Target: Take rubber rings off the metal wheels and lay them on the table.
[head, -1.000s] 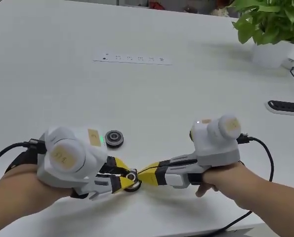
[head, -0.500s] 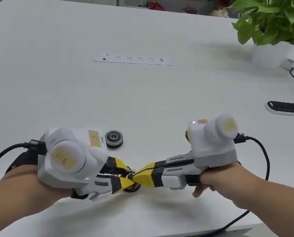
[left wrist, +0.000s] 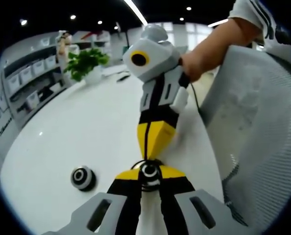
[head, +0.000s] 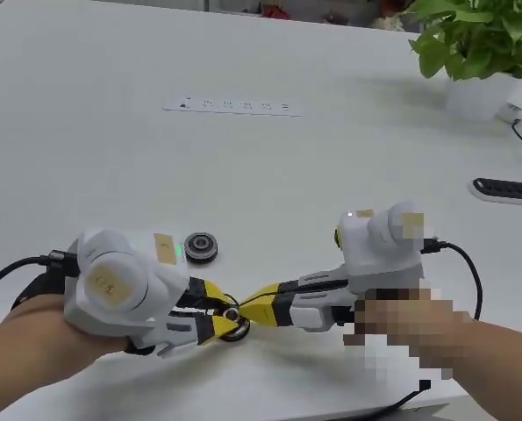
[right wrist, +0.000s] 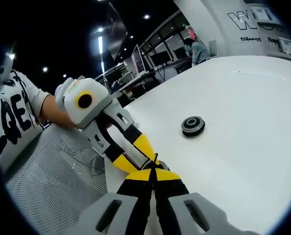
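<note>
Two grippers meet tip to tip low over the near edge of the white table (head: 348,167): the left gripper (left wrist: 149,174) has its jaws clamped on a small metal wheel (left wrist: 149,169). The right gripper (right wrist: 154,172) has its jaws drawn almost together at that wheel's rim, but the yellow tips hide whether they pinch the rubber ring. Just beyond the left gripper a second wheel (head: 201,246), dark around its edge, lies flat and apart from both, and farther off are a white power strip (head: 234,106), a black object (head: 504,189) and a potted plant (head: 475,39) cut off by the top right corner.
</note>
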A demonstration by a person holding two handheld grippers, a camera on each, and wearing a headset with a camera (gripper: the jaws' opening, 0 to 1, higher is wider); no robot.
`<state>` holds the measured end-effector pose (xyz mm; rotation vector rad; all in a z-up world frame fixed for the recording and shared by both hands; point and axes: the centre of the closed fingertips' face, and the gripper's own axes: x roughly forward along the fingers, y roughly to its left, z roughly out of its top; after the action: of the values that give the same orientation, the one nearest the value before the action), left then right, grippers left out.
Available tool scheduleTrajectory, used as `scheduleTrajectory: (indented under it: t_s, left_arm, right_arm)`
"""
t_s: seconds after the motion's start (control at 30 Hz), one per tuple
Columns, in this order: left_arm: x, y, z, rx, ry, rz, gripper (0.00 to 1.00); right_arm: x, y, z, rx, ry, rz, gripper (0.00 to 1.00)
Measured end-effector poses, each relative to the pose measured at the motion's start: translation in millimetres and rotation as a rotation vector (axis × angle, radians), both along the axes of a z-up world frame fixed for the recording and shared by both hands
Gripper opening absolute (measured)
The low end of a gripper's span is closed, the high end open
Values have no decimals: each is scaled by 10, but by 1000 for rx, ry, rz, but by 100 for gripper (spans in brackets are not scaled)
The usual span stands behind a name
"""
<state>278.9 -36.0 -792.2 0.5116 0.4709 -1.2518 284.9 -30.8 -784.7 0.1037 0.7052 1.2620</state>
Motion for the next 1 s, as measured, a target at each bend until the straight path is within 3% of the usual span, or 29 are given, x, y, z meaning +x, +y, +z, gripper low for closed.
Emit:
scheduleTrajectory:
  t_s: [0.33,0.43,0.77,1.0]
  left_arm:
    - [-14,20,64,3,2,-17,16]
    - [-35,38,103,-15,26,-11,19]
    - [-83,111,279,-54,33,-7,24]
    - [-62,245,385,-84,40,32,29]
  right_arm:
    - [51,-28,38,15,-5,-23,0]
    - [64,-34,60,23,-3,-32,0]
    - [61,-18,96,30,-5,-26,0]
    - [57,-1,123,30,-7,-18,0]
